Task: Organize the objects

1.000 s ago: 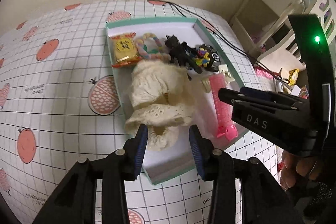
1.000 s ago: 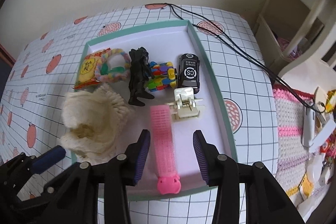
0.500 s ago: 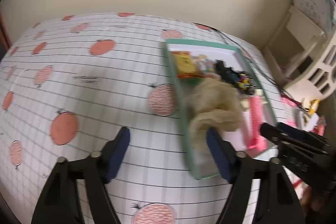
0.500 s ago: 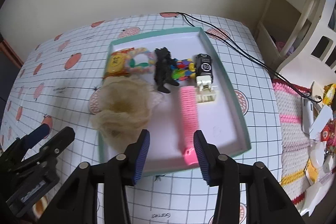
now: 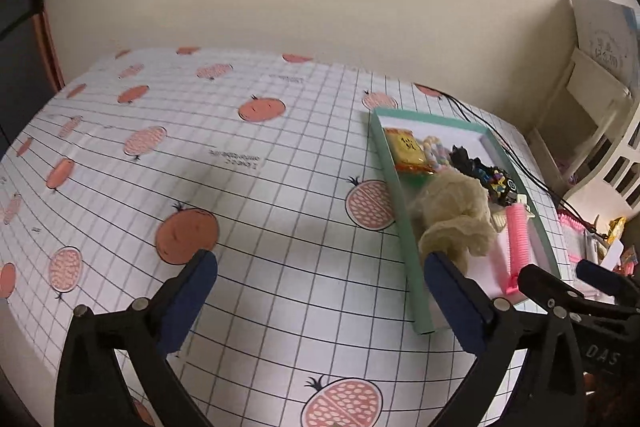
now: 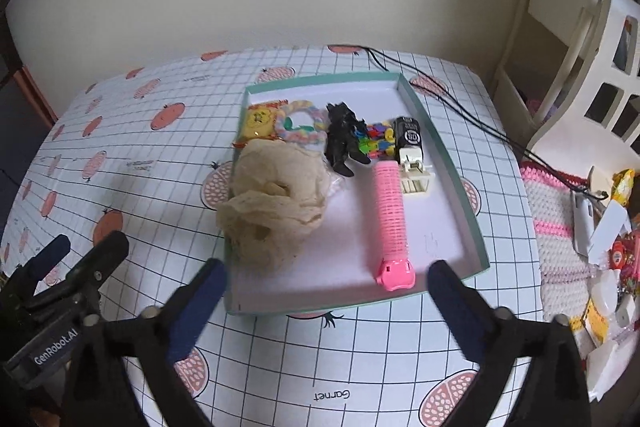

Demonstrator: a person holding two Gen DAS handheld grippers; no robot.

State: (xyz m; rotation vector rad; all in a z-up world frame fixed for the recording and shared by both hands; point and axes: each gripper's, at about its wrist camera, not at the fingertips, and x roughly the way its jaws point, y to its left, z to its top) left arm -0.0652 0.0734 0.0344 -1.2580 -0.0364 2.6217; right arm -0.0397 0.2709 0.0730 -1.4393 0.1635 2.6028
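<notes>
Your left gripper has its jaws spread wide with nothing between them, hovering over bare gridded tablecloth just left of the tray. Your right gripper is gaping too, empty, sitting off the near edge of the teal tray. Everything's in the tray: cream lacy cloth bunched at the left side and spilling over the rim, pink roller lying lengthwise in the middle, then along the back a yellow snack packet, pastel ring, black figure, colourful blocks and black toy car.
</notes>
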